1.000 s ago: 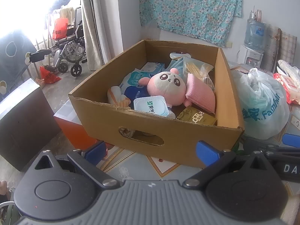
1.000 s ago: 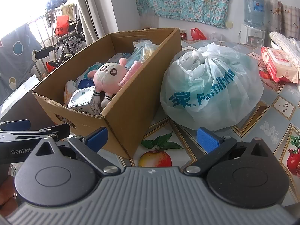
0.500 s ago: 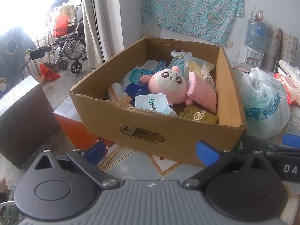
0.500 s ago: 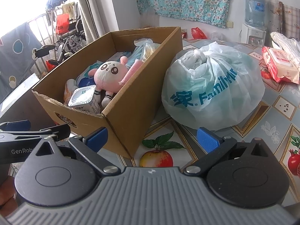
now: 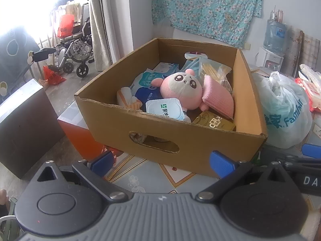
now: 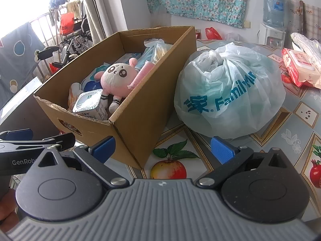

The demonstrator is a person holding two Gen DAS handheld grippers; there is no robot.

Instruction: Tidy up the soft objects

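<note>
A cardboard box [image 5: 170, 134] sits on the table [image 6: 297, 124], which is covered with a cloth printed with fruit. Inside the box, a pink plush toy [image 5: 180, 92] lies on its back among other items, its face turned upward. A pink sponge [image 5: 217, 100] leans against the toy's side, toward the box's right wall. A sealed white cup [image 5: 164, 110] rests just in front of the toy, near the box's front wall, and a gold packet [image 5: 215, 121] lies in the front right corner. Blue and white packs [image 5: 149, 80] and clear bags [image 5: 212, 68] fill the back of the box.

Just to the right of the box, touching its side wall, stands a tied plastic bag [image 6: 230, 96] with blue lettering. A red-and-white pack of wipes [image 6: 299, 68] lies farther off on the table.

The left hand-held gripper [image 5: 160, 161] hovers in front of the box's front wall, with its blue-tipped fingers spread wide apart and nothing between them. The right hand-held gripper [image 6: 162, 148] hangs near the box's front right corner, above a printed apple, also released and empty. The two sit side by side, each showing at the edge of the other's view.
</note>
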